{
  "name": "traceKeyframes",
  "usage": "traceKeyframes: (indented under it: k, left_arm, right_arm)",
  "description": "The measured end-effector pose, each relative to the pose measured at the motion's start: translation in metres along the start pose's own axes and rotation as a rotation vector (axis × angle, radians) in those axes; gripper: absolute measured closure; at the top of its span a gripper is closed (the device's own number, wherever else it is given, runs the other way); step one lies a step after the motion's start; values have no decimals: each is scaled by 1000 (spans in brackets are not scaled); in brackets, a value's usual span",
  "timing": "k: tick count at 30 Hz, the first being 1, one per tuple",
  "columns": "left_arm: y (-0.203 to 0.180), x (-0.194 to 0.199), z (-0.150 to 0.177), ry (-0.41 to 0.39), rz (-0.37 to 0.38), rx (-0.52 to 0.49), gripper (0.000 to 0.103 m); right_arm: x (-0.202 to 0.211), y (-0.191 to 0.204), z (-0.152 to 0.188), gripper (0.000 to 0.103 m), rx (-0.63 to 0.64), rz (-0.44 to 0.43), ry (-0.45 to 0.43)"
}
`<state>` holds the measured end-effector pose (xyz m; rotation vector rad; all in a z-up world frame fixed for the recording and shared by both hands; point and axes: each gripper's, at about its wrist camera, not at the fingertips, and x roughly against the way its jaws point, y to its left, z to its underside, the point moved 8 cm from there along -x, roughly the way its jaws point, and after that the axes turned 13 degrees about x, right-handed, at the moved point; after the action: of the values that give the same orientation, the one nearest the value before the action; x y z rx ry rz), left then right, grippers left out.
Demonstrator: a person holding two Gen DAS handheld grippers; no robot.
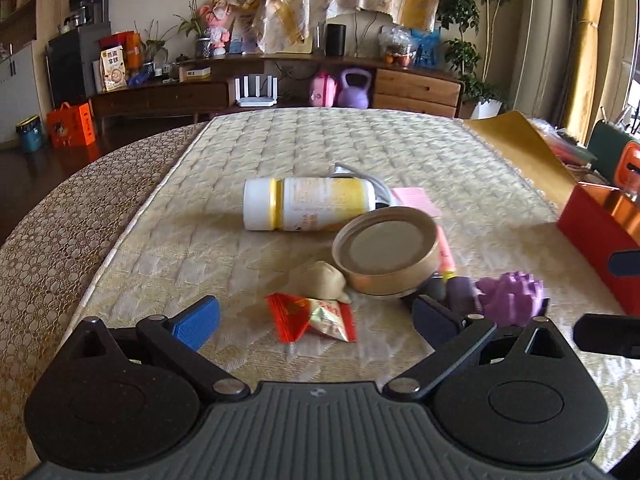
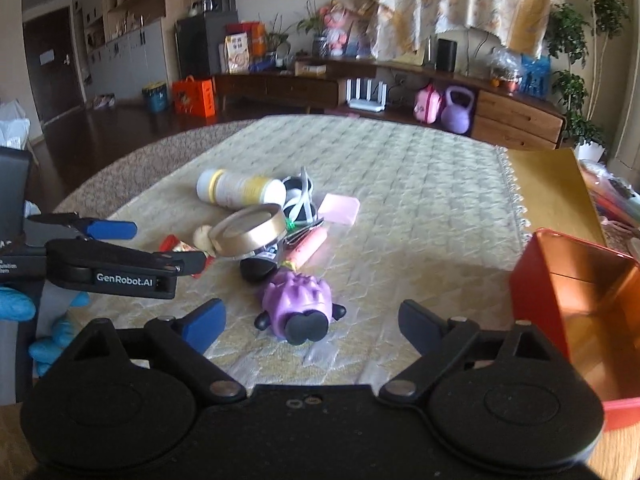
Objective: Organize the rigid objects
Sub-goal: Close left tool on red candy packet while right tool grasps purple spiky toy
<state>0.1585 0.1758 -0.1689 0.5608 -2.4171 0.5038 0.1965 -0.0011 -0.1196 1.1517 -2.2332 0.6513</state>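
Left wrist view: at the lower left and lower right of the frame the fingers of the left gripper (image 1: 316, 316) are spread wide and hold nothing. They stand on both sides of a red snack packet (image 1: 312, 318), so I judge this packet, or the beige lump (image 1: 324, 282) just behind it, is the next thing to take. In the middle of the frame the white and yellow bottle (image 1: 308, 204) lies on its side on the bench (image 1: 200, 184), probably because it rolled or was dropped there with the rest. To its right the round gold tin (image 1: 386, 254) leans on the pile, tilted, partly over a dark thing that I cannot name. Further right is the purple toy (image 1: 510, 294), and at the right edge the red box (image 1: 596, 240).

Right wrist view: the pile sits left of centre and the purple toy lies just in front of the right gripper (image 2: 312, 322), whose fingers are also spread and empty. The pink card (image 2: 340, 208) lies flat behind the pile. The red box (image 2: 568, 300) stands open at the right, near, so it seems to be the place for the objects. The left gripper (image 2: 160, 248) reaches in from the left edge, close to the tin, and may crowd the right one.
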Motion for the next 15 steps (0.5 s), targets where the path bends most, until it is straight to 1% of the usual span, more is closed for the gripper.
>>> traceKeyframes:
  k: [1, 5, 8, 9, 12, 15]
  left_arm:
    - [1, -2, 0, -2, 1, -3, 0]
    - [2, -10, 0, -5, 0, -11, 2]
    - [4, -17, 2, 8, -4, -11, 8]
    - [4, -19, 2, 11, -3, -11, 9]
    - [3, -22, 3, 18, 12, -16, 16]
    - [3, -25, 4, 25, 13, -18, 18]
  right_arm:
    - [-6, 1, 0, 18, 8, -4, 12]
    - [-26, 3, -1, 18, 29, -3, 33]
    - [-37, 3, -2, 20, 37, -3, 45]
    - [-40, 3, -3, 20, 38, -5, 49]
    - [-47, 6, -3, 22, 43, -12, 61]
    - [-53, 6, -3, 22, 40, -17, 69]
